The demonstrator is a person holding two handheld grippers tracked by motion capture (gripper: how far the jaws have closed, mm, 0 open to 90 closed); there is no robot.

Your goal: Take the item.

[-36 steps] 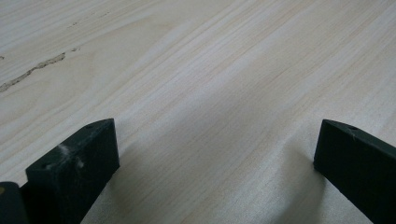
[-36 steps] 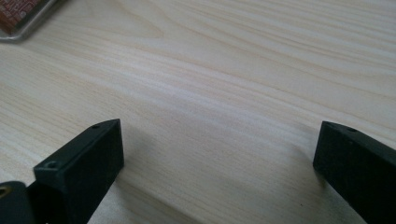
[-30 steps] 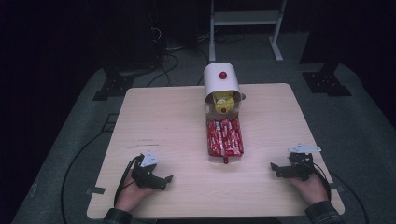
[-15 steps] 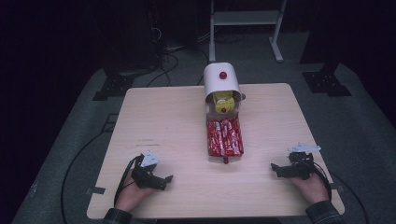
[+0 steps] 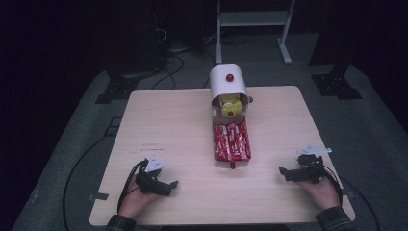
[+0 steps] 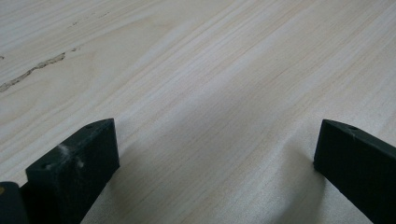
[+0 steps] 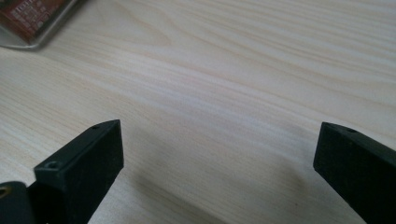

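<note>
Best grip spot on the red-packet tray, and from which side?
Take the red-packet tray at its near short rim, coming from the person's side. It lies lengthwise, far end under the white dispenser, near end free. Probably the right claw, already open.

Black two-jaw left tongs (image 5: 169,185) and right tongs (image 5: 284,172), grey three-cornered plates on top, black trailing cables; small screw holes in blocky jaws; plaid sleeve cuffs (image 5: 332,220).
</note>
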